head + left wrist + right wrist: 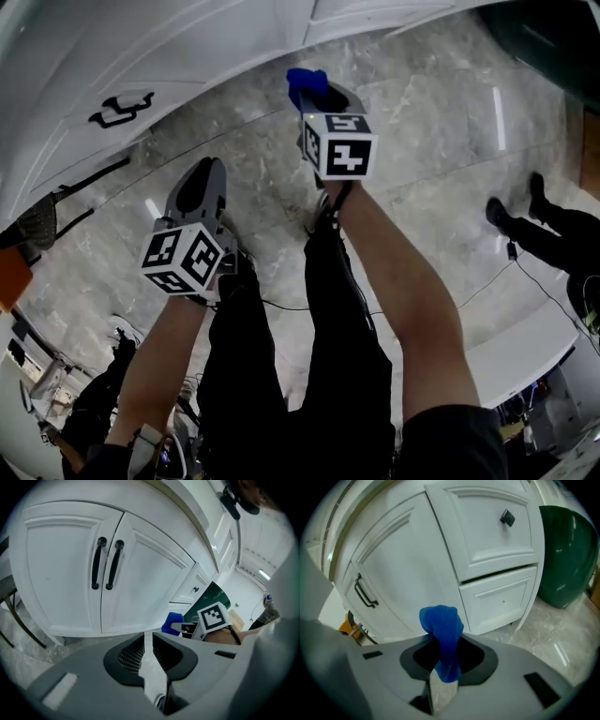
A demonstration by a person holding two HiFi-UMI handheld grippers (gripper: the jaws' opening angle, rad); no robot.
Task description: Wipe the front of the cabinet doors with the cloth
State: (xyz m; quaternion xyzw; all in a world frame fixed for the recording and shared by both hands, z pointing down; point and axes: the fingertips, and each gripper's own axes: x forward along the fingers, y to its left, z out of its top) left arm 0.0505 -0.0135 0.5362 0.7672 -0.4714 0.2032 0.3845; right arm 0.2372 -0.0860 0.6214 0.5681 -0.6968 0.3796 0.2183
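Observation:
The white cabinet doors [70, 573] carry two upright black handles [105, 564] and fill the left gripper view. My right gripper [443, 641] is shut on a bunched blue cloth [442, 630], which sticks out past the jaws, a short way from the door [408, 573] and not touching it. In the head view the right gripper [319, 94] holds the cloth [305, 82] out near the cabinet's foot [234, 47]. My left gripper [199, 187] hangs lower and to the left. Its jaws [147, 637] are shut with nothing between them. The cloth [172, 622] also shows at its right.
Two white drawers [497, 536], the upper with a dark knob [507, 517], sit right of the doors. A dark green bin [569, 555] stands beside them. The floor is grey marble [422, 122] with a thin cable [525, 277]. Another person's feet [525, 211] are at the right.

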